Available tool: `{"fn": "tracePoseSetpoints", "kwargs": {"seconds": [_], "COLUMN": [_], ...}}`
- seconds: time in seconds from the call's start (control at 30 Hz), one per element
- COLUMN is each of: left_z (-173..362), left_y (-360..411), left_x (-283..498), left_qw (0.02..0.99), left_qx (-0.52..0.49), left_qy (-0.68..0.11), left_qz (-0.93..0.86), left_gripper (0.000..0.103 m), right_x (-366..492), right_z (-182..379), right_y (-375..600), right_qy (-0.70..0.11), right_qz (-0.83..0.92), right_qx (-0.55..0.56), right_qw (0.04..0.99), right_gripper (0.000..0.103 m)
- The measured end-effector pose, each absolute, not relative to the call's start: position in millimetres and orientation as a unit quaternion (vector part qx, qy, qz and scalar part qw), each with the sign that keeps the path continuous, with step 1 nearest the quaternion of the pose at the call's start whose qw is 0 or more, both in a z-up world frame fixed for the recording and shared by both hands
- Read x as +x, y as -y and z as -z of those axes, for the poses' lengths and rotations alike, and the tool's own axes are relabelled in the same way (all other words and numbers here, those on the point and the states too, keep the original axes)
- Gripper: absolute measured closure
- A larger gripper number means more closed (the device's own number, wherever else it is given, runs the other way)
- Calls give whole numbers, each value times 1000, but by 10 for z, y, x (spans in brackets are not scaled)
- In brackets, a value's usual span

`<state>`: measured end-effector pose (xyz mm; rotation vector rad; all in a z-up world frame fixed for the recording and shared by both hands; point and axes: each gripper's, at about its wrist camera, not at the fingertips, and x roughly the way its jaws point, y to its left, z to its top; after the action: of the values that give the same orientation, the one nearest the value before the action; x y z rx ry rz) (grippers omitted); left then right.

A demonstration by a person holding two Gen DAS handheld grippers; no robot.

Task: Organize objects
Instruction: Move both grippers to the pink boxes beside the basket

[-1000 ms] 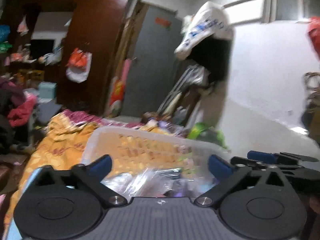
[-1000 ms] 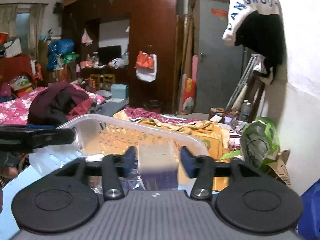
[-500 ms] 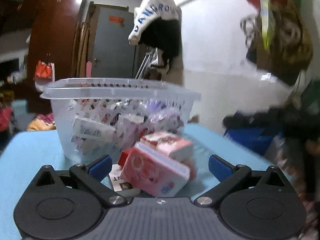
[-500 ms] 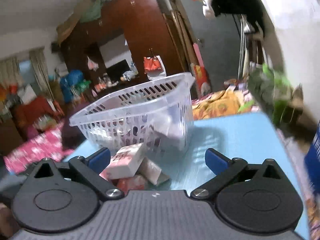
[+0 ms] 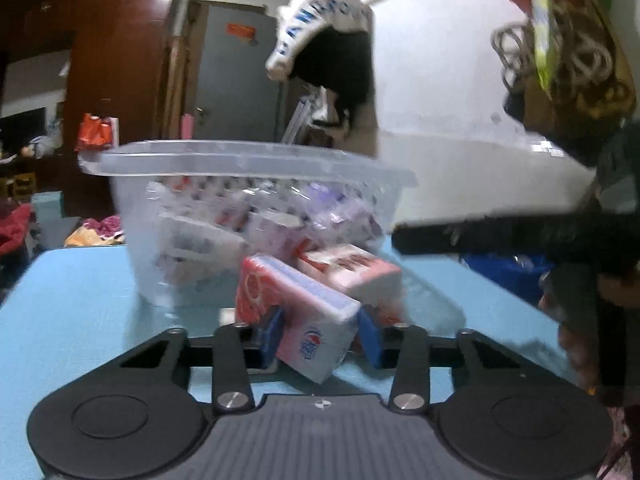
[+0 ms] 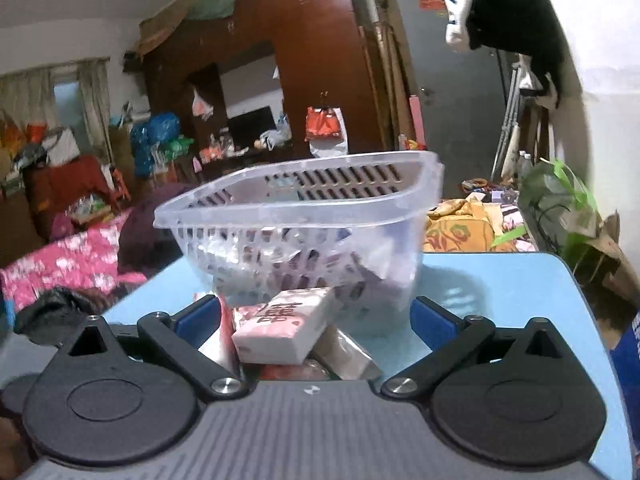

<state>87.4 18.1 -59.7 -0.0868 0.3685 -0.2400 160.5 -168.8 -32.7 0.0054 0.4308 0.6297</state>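
Note:
A clear plastic basket (image 5: 132,212) (image 6: 400,184) with several small packs inside stands on the light blue table (image 5: 72,300) (image 6: 500,292). In front of it lie loose tissue packs. My left gripper (image 5: 320,330) is shut on a pink and white tissue pack (image 5: 308,316), low over the table. A second pink pack (image 5: 352,270) lies just behind it. My right gripper (image 6: 314,318) is open around a pink and white pack (image 6: 288,324), its pads apart from it. A brown wrapped pack (image 6: 344,350) lies beside that one. The right gripper also shows in the left wrist view (image 5: 500,236), blurred.
The table's right edge (image 6: 592,320) drops off to a green bag (image 6: 560,204) and a blue bin (image 5: 504,272). Behind the table are a bed with orange and pink covers (image 6: 460,228), a dark wardrobe (image 6: 320,60) and clothes hanging on the wall (image 5: 332,56).
The right gripper let go of the pale pack it held over the basket and dropped to the table. The left gripper came down and shut on the pink tissue pack.

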Motion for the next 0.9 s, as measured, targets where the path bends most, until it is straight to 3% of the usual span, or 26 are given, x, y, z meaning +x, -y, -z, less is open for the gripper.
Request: {"fn": "tracePoseSetpoints", "kwargs": {"seconds": [0.17,0.23,0.37,0.43,0.8,0.87,0.9], "left_z": [626,655,685,678,707,729,735], "left_y": [-280,-252,-223,-218,-46,-51,-50], "left_x": [807,804,775,770,1129,1193,1213], "left_qw": [975,976,979,979,957,952,952], "left_qx": [-36,-26,-23,-31,-99,-115,-114], "left_qy": [-186,-190,-184,-181,-257,-269,-271], "left_qz": [114,101,89,92,95,86,79], "left_gripper": [54,35,29,20,19,21,32], "right_x": [1634,1668,1673,1610,1424,1409,1422], "right_z": [447,500,557,558,433,444,439], "right_y": [1371,1283,1235,1273,1820,1888,1872], "right_qy": [-224,-232,-244,-237,-213,-212,-211], "right_qz": [-292,-288,-291,-290,-288,-290,-290], "right_qx": [-60,-72,-80,-88,-34,-26,-24], "right_qw": [928,926,922,923,933,933,933], "right_gripper": [4,6,37,37,38,38,39]}}
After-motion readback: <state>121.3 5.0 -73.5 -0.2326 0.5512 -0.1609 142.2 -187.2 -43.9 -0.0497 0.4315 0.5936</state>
